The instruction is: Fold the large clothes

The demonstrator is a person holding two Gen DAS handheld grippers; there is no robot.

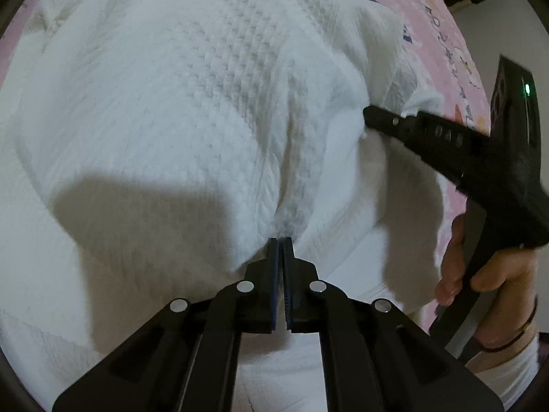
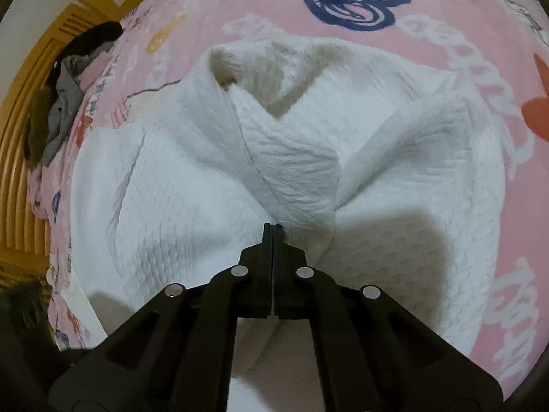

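On the far left of my right wrist view I see a wooden headboard (image 2: 20,158), with a heap of dark and grey clothes (image 2: 65,103) lying along that edge of the bed. The bed carries a pink printed sheet (image 2: 446,10), and the white sweater (image 2: 192,185) is spread over the middle of it, bunched and pulled up into folds toward both cameras.

My left claw (image 1: 281,240) is pinched tight on a fold of the sweater (image 1: 178,103); the knit gathers into creases right at its tips, and the blue pads meet with cloth between them. Its shadow falls on the fabric to the left.

Further right in the left wrist view, my right claw (image 1: 372,113) reaches in from the sheet's (image 1: 442,24) side and bites the sweater's raised edge. My right hand (image 1: 494,271) grips its handle near the bed's edge. From its own camera, the right claw (image 2: 273,227) is clamped on a ridge of the sweater, jaws pressed together with almost no gap.
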